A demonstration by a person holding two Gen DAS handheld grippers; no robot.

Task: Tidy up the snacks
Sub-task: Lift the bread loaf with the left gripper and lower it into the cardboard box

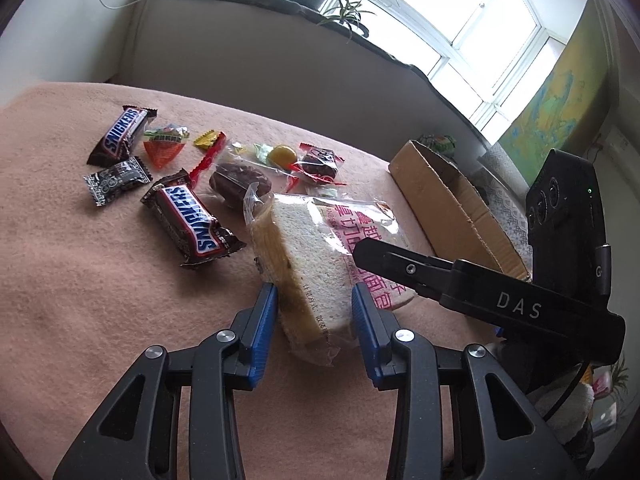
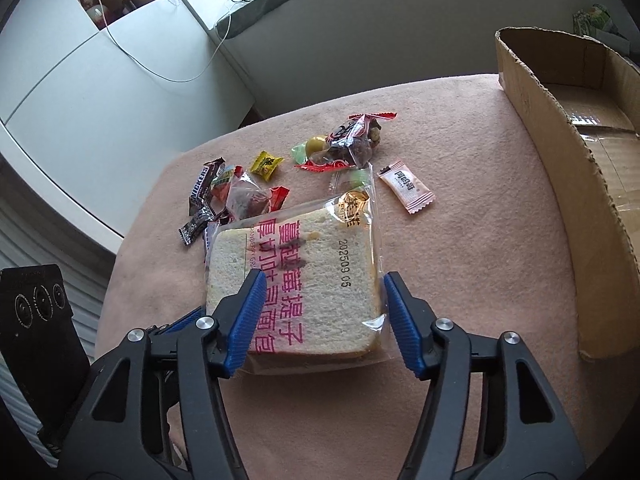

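Everything is placed here relative to the wrapped bread slice (image 1: pixel 316 256), which lies on the pink blanket (image 1: pixel 80 280).

Farthest to its left, a Snickers bar (image 1: pixel 122 135) is seen, with a small black-wrapped candy (image 1: pixel 117 181) just below it and an orange triangular jelly (image 1: pixel 164 148) beside it. Nearer the bread, a second Snickers bar (image 1: pixel 192 222) lies close to its left edge. Behind the bread, a dark round cake in clear wrap (image 1: pixel 240 186), a yellow candy (image 1: pixel 208 139), a yellow ball sweet (image 1: pixel 282 156) and a red-edged packet (image 1: pixel 320 166) are scattered. A pink-and-white sachet (image 2: pixel 407 187) is seen behind and right of the bread.

The near end of the bread is straddled by the left gripper (image 1: pixel 314 312), its blue pads spread apart on either side of the wrapper; whether they touch it cannot be told. The right gripper (image 2: pixel 322 322) is held over the bread's near right part, fingers parted, the left pad over the slice.

To the right of the bread, the cardboard box (image 2: pixel 560 184) stands well apart.
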